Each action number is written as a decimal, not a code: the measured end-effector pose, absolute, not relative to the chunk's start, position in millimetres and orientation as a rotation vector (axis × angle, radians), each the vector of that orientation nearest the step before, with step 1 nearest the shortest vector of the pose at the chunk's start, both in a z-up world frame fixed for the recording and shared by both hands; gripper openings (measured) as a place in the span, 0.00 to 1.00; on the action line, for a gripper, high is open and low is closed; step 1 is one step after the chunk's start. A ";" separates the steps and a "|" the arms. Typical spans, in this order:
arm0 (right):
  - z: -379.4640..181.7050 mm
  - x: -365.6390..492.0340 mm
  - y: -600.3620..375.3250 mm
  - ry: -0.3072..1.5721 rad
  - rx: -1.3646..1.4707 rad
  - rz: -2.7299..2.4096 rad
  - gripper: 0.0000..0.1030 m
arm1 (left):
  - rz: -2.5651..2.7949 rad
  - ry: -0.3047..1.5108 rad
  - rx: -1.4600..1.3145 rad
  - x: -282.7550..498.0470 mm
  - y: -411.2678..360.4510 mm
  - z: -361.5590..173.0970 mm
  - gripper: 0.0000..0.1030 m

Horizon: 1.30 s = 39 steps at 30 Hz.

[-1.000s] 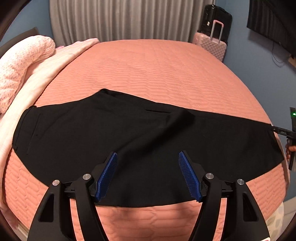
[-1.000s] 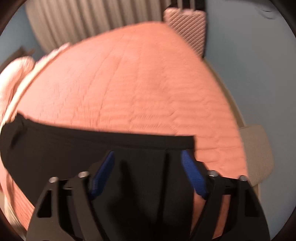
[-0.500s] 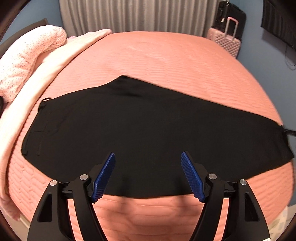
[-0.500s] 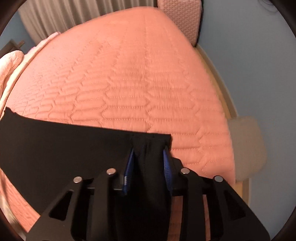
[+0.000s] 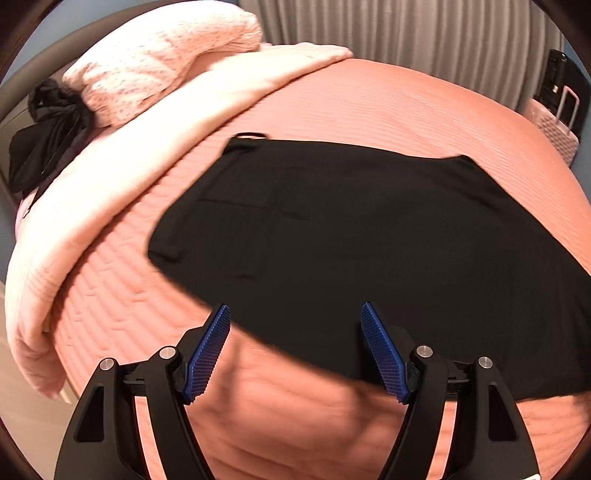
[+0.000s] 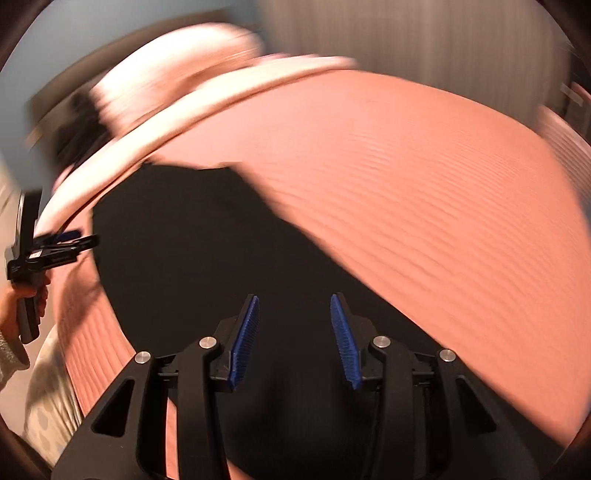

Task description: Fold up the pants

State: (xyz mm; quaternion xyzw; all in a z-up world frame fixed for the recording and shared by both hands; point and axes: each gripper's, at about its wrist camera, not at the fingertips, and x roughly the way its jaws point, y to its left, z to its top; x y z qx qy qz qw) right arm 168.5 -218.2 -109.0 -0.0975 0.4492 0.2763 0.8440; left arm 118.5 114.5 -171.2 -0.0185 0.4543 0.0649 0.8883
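The black pants (image 5: 362,229) lie spread flat on the salmon quilted bed (image 5: 424,107), waistband end toward the pale pink blanket (image 5: 122,192) and pillow (image 5: 162,55) at the head, so that the whole garment has a smooth surface under it for a clean crease; the left tool (image 5: 293,343) hangs above the near edge of the fabric with its blue pads (image 5: 208,354) set wide apart and nothing between them, placed, I judge, to take hold of that edge or the waistband corner; the right tool (image 6: 293,332) hovers over the leg part of the pants (image 6: 207,258), its pads (image 6: 341,339) parted less widely and, as far as the heavy blur allows, gripping nothing (black cloth shows behind the gap, and whether it touches a pad I cannot tell); in the right wrist view the left tool (image 6: 75,242) shows at the far left edge, near the waistband side; a pink suitcase (image 5: 554,125) stands by the grey curtain (image 5: 406,33) beyond the bed, well apart from the work; the fold itself looks not yet begun
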 end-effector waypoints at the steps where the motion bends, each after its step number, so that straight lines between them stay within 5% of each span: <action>1: -115.2 194.0 -181.2 0.960 -0.216 0.625 0.39 | 0.142 0.945 -0.028 119.9 125.7 -173.0 0.69; 12: -167.8 296.5 -90.3 1.086 -0.367 0.619 0.41 | 0.125 0.933 -0.040 128.0 192.5 -193.8 0.69; 17: -165.8 297.3 -102.2 1.061 -0.307 0.611 0.11 | 0.117 0.911 -0.076 124.1 205.9 -201.8 0.75; 21: -175.7 325.5 -123.9 1.094 -0.141 0.554 0.11 | 0.134 0.873 -0.085 152.1 215.0 -202.8 0.77; 25: -170.4 325.4 -135.2 1.124 -0.037 0.535 0.19 | 0.152 0.863 -0.120 183.2 227.9 -207.4 0.82; 30: -98.9 266.8 -118.8 0.862 -0.194 0.499 0.25 | 0.183 0.817 -0.150 165.2 249.4 -191.3 0.81; 32: -98.9 263.4 -76.0 0.921 -0.241 0.632 0.49 | 0.179 0.809 -0.174 149.6 255.3 -187.9 0.81; 34: -105.0 259.3 -20.3 0.931 -0.347 0.765 0.54 | 0.172 0.807 -0.186 138.2 253.4 -183.4 0.81; 39: -136.2 270.3 118.4 0.904 -0.562 0.935 0.54 | 0.116 0.801 -0.124 111.2 230.0 -173.3 0.81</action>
